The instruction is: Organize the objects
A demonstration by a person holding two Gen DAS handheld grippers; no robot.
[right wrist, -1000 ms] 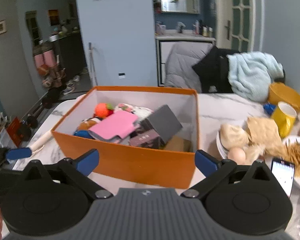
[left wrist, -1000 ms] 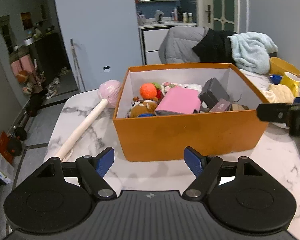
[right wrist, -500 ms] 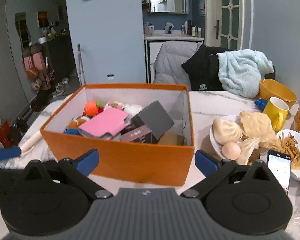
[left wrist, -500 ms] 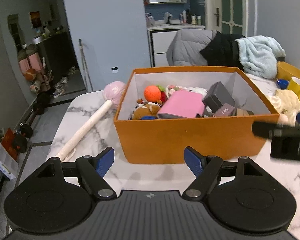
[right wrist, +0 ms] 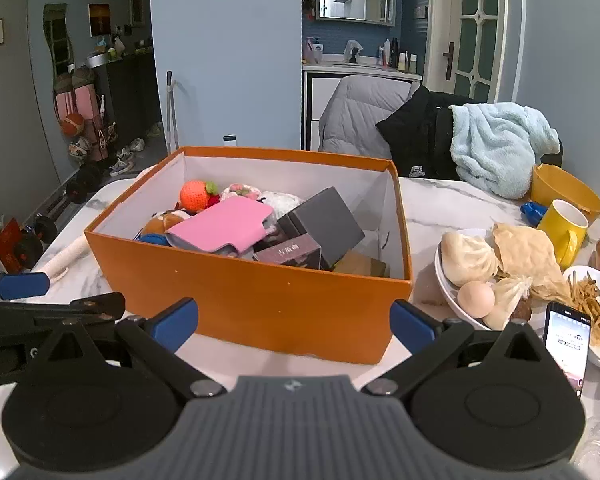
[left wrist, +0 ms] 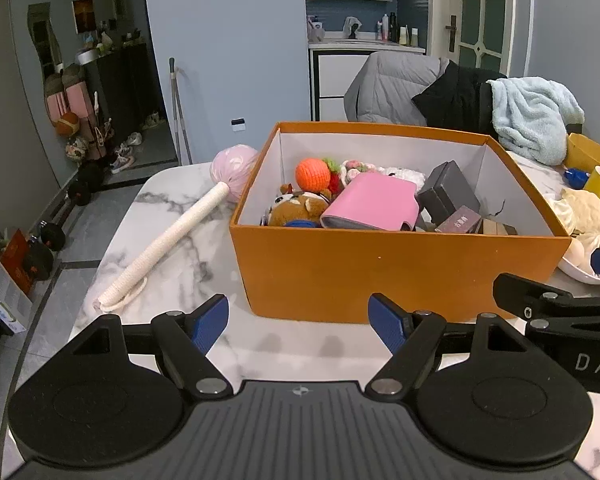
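An orange box [left wrist: 396,276] [right wrist: 260,300] stands on the marble table. It holds a pink case [left wrist: 370,202] [right wrist: 224,226], an orange knitted ball [left wrist: 313,174] [right wrist: 194,196], a brown plush toy [left wrist: 296,212], grey boxes [left wrist: 448,194] [right wrist: 326,226] and other small items. A pink-headed massage stick [left wrist: 180,236] lies left of the box. My left gripper [left wrist: 298,322] is open and empty, in front of the box. My right gripper [right wrist: 294,326] is open and empty, also in front of the box.
Right of the box stand a white plate of buns and an egg [right wrist: 476,276], a yellow mug [right wrist: 566,228], a yellow bowl [right wrist: 564,188], a dish of fries [right wrist: 596,300] and a phone [right wrist: 566,344]. Jackets and a blue towel [right wrist: 500,148] hang on chairs behind the table.
Both grippers have drawn back and risen a little from the box, so it looks smaller and lower. The right gripper's arm now shows lower in the left wrist view. Both stay open.
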